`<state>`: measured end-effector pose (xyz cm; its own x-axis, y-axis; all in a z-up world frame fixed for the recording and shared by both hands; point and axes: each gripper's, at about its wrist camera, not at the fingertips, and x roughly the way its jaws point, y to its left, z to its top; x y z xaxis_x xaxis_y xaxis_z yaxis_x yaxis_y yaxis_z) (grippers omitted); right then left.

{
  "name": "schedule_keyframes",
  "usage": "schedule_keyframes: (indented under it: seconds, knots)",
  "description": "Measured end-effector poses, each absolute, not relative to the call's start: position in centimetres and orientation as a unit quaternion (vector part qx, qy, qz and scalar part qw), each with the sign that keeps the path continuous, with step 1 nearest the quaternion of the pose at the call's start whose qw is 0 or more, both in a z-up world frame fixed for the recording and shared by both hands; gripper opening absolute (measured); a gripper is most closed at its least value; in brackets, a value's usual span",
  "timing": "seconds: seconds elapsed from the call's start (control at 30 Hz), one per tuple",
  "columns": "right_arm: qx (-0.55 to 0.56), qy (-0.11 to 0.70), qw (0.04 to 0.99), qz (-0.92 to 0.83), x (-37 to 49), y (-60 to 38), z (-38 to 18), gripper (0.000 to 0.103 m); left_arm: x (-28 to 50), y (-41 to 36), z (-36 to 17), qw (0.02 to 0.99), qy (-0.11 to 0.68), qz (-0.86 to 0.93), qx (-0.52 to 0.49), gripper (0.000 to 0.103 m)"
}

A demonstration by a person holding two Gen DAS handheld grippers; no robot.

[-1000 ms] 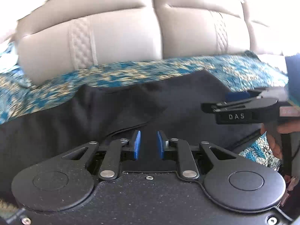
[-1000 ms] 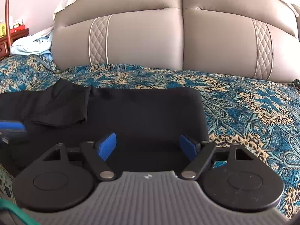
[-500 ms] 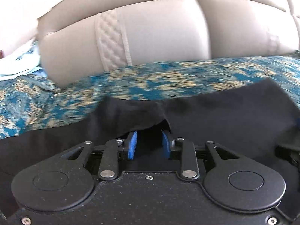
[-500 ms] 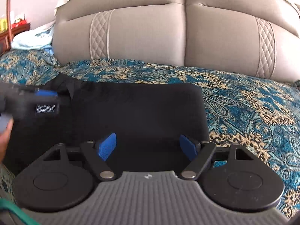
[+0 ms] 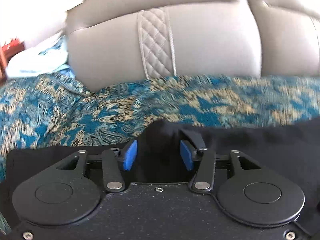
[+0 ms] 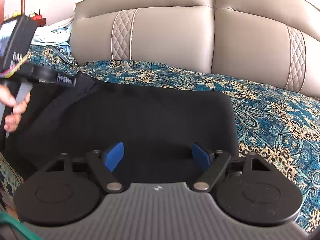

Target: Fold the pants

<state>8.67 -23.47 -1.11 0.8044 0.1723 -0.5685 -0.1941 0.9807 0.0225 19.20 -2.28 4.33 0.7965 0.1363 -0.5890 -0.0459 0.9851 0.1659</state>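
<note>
Black pants point(image 6: 152, 116) lie flat on a blue and gold patterned bedspread point(image 6: 280, 120). In the left wrist view the pants point(image 5: 260, 146) fill the lower frame, and a raised fold of black cloth sits between the blue pads of my left gripper point(image 5: 159, 156), whose jaws stand partly apart. The left gripper's body also shows at the left of the right wrist view point(image 6: 40, 74), at the pants' far left corner. My right gripper point(image 6: 158, 156) is wide open and empty, low over the near edge of the pants.
A beige padded headboard point(image 6: 180, 34) stands behind the bed. Light blue and white bedding point(image 5: 40, 60) is piled at the far left. The bedspread's edge point(image 6: 8, 174) drops off at the near left.
My left gripper carried a fold of the pants leftward and away from me, and its jaws have widened. The right gripper has stayed still and open.
</note>
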Motion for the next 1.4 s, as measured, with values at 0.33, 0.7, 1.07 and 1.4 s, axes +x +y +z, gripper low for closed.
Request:
schedule_keyframes:
  seconds: [0.33,0.7,1.07,1.4]
  knots:
    - [-0.03,0.295,0.95,0.101,8.4,-23.2,-1.2,0.087,15.7,-3.0,6.5,0.959,0.273,-0.024,0.064,0.045]
    - [-0.052,0.293,0.949,0.107,8.1,-22.2,-1.5,0.09,18.4,-5.7,2.1,0.939,0.327,-0.019,0.1,0.031]
    - [-0.056,0.289,0.949,0.113,8.4,-21.6,-1.6,0.095,18.4,-5.0,2.2,0.937,0.331,0.008,0.11,0.04]
    - [-0.005,0.216,0.97,0.112,6.3,-23.1,-0.4,0.1,13.1,-3.2,3.8,0.937,0.333,-0.016,0.106,0.055]
